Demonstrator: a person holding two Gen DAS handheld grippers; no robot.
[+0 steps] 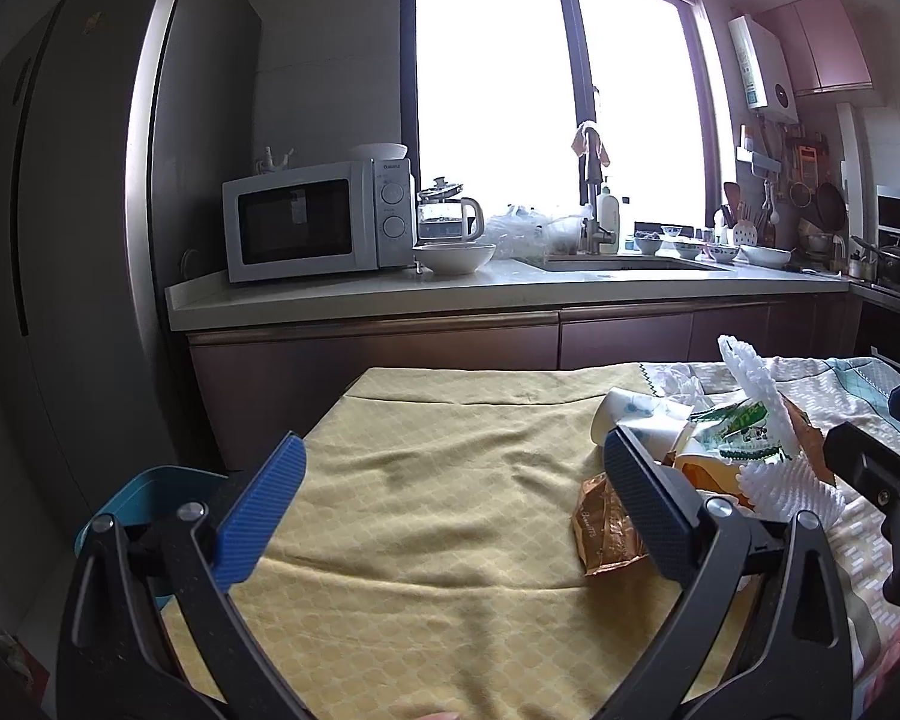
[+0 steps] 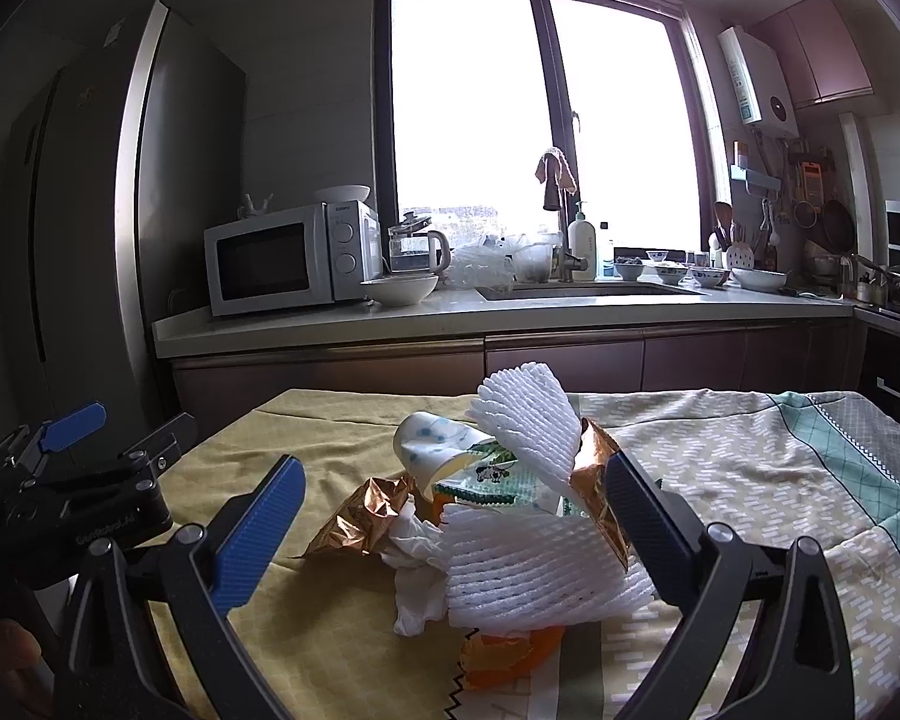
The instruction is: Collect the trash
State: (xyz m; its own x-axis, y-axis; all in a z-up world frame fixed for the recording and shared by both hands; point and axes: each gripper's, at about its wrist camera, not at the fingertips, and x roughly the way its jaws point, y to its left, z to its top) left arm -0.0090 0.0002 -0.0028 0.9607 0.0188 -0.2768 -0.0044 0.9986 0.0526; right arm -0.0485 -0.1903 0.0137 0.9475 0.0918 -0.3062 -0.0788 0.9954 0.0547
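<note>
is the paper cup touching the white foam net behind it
Cannot tell. In the right wrist view the paper cup and the upright foam net overlap, but neither contact nor a gap shows plainly; the left wrist view does not settle it.

A mustard-yellow cloth with a faint scale-like lattice pattern (image 1: 426, 516) is covering the near side of the table, while a pale quilted cloth (image 2: 768, 468) is showing short white dashes on beige, with a teal band crossed by a diamond grid. White ribbed foam netting (image 2: 528, 570) is lying over a crinkled copper-gold foil wrapper (image 2: 360, 516), a white paper cup dotted with blue-green spots (image 2: 432, 444), a green-and-white printed packet bearing a small cow picture (image 2: 486, 477) and orange peel-coloured scraps (image 2: 504, 657). Blue ridged pads are showing on the black fingers (image 1: 270, 510) of both grippers, and a teal plastic bin (image 1: 144, 498) is peeking out at the lower left.
</note>
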